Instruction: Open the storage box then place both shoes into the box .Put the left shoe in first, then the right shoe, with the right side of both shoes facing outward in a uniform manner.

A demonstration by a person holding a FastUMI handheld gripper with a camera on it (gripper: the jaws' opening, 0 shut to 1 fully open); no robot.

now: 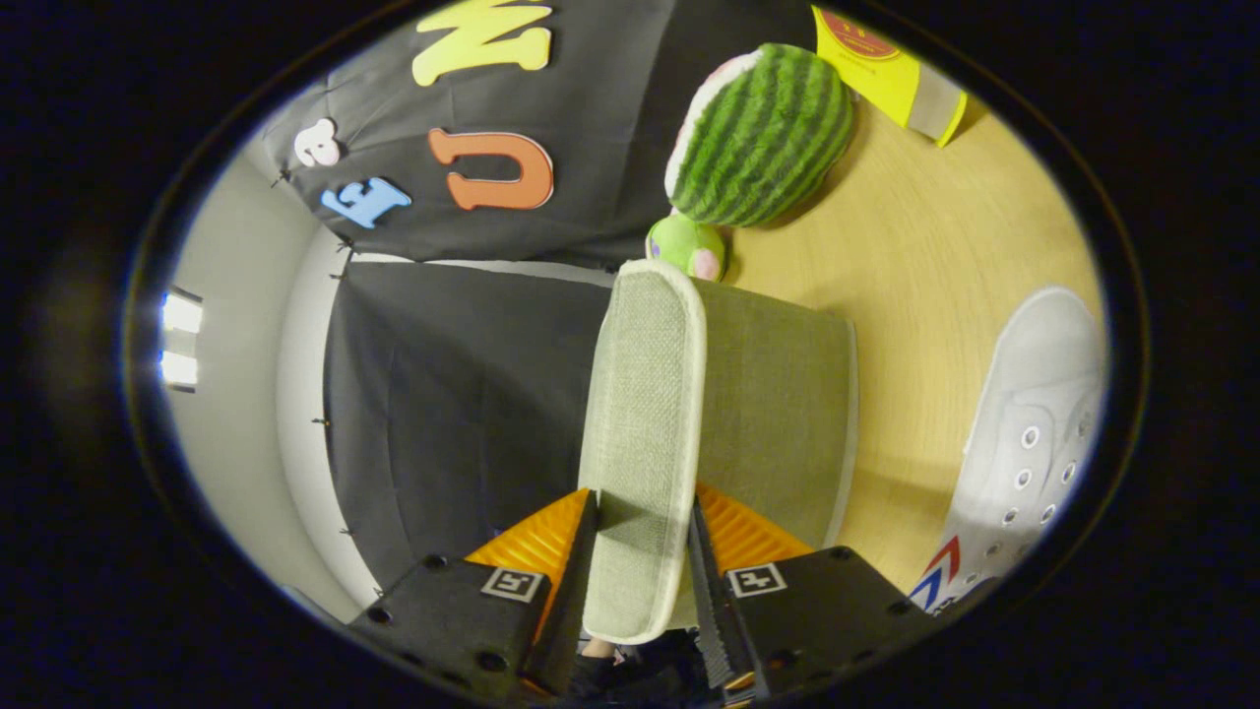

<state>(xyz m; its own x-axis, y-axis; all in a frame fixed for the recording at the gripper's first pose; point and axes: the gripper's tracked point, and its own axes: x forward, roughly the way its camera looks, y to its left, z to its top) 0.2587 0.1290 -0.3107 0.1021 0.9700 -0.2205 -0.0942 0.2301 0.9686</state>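
Gripper view. The gripper (642, 551), at the bottom centre of the frame, is clenched on the lid (642, 433) of the storage box (778, 414): one finger presses the lid's left face and the other its right face, so the lid's white-piped edge runs up between them from the lower centre to the middle of the frame. The lid is a pale green woven-fabric panel, seen nearly edge-on and raised away from the box. The box body, of the same green fabric, lies directly right of the lid and just beyond the right finger, resting on a light wooden tabletop (925, 256).

At the right of the frame, well apart from the fingers, lies a white shoe (1034, 433) with metal eyelets and a red-and-blue chevron mark near its lower end; it rests on the tabletop beside the box, not touching it.

Beyond the lid, in the upper centre, sit a watermelon-patterned plush (763, 133) and, below it, a small green plush (686, 246) just at the lid's far end. A yellow carton (891, 69) stands at the upper right.
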